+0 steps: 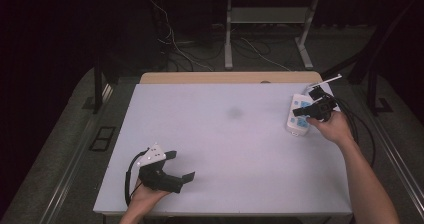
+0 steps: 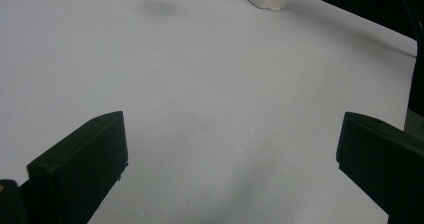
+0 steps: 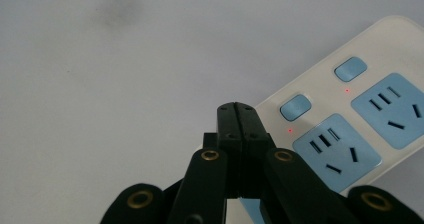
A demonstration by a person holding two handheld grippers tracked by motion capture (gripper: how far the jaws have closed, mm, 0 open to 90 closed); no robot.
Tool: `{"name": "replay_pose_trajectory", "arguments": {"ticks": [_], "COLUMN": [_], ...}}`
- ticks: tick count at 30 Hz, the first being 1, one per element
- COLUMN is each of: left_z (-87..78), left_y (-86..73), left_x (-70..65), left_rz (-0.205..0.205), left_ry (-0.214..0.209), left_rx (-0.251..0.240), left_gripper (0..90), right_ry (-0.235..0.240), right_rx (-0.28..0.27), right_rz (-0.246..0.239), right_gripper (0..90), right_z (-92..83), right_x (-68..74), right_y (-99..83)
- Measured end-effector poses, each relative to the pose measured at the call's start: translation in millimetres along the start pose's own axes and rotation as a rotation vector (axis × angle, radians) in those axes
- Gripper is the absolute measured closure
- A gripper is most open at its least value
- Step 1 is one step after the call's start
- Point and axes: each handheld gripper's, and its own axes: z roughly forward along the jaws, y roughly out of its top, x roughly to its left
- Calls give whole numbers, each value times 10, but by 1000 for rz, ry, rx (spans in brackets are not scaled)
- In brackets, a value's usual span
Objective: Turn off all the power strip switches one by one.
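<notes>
Resting low at the near left of the white matte table (image 1: 225,149), the left gripper (image 1: 181,170) sits in the person's left hand (image 1: 145,194), well apart from the work. The left gripper view shows its two black jaws spread wide over bare tabletop with nothing between them, so it is released and idle.

Farther off, a faint grey smudge (image 1: 234,113) marks the middle of the table, apart from everything else.

At the far right edge lies the white plastic power strip with pale blue sockets and pale blue rocker switches (image 1: 298,115), flat on the table with its dark cable (image 1: 357,126) trailing off to the right. The right gripper (image 1: 299,112), held by the person's right hand (image 1: 332,126), is over it. In the right gripper view the jaws are pressed together with nothing caught between them, and their joined tip (image 3: 236,109) stands just beside the nearer blue switch (image 3: 295,107), to its left; whether the tip touches the strip cannot be told. Tiny red dots glow beside both switches.

Judged from this, the work looks like pressing a switch with the clenched tip. The approach is done; the press on the nearer switch appears yet to be made, and the farther switch (image 3: 350,68) is also untouched.
</notes>
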Motion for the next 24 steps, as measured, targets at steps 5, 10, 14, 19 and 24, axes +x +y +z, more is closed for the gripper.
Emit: {"name": "replay_pose_trajectory", "arguments": {"ticks": [5,10,14,19,24], "left_z": [1,3,7,11,7], "left_y": [0,-1,-1,2,2], "left_x": [2,1,1,-5,-9], "left_rz": [0,0,0,3,5], "left_ry": [0,0,-1,-8,-7], "left_rx": [1,2,3,-2,-1], "left_gripper": [0,0,0,0,0], "right_ry": [-11,-7,-8,-37,-51], "right_rx": [3,6,-4,10,7], "right_rz": [6,19,4,-39,-49], "right_gripper": [900,900,899,899,900], "right_z": [89,163,171,176,176], "right_x": [-16,-46,-29,46,62], "right_y": [-69,-120,-129,-129,-132]}}
